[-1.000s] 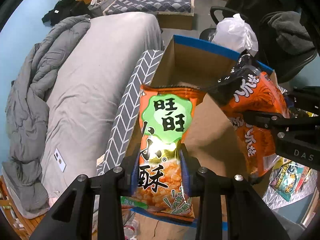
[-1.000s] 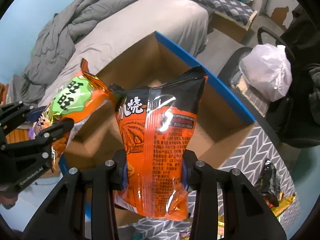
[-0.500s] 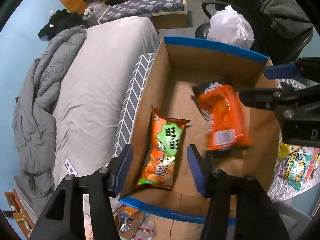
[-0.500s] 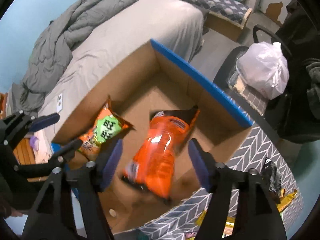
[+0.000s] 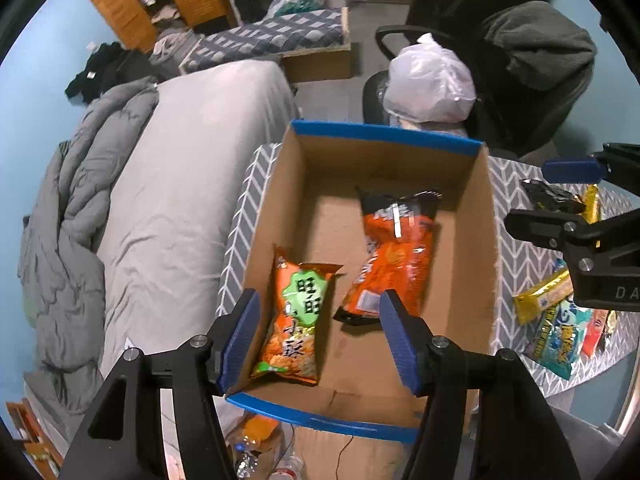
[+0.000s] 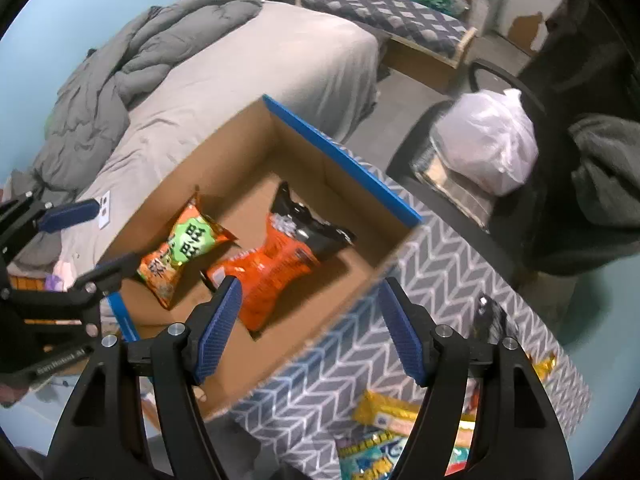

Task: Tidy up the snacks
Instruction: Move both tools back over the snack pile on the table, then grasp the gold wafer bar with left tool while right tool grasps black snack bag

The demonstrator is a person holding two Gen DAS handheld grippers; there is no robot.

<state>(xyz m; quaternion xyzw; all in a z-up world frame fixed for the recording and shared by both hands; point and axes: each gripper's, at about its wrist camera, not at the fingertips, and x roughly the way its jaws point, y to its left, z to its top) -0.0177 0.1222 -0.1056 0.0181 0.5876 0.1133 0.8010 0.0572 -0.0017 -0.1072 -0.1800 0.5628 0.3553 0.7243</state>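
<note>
An open cardboard box with blue-edged flaps holds two snack bags lying flat. The orange bag with a green label lies on the left. The orange and black bag lies to its right. My left gripper is open and empty above the box's near edge. My right gripper is open and empty above the box's right wall. Each gripper shows at the edge of the other's view.
More snacks lie on the grey chevron cloth right of the box: a yellow bar, a blue packet and a black packet. A bed is at left. A chair holds a white bag.
Both grippers opened and let go of their bags, which dropped into the box. Both grippers then rose and pulled back; the right one shifted right.
</note>
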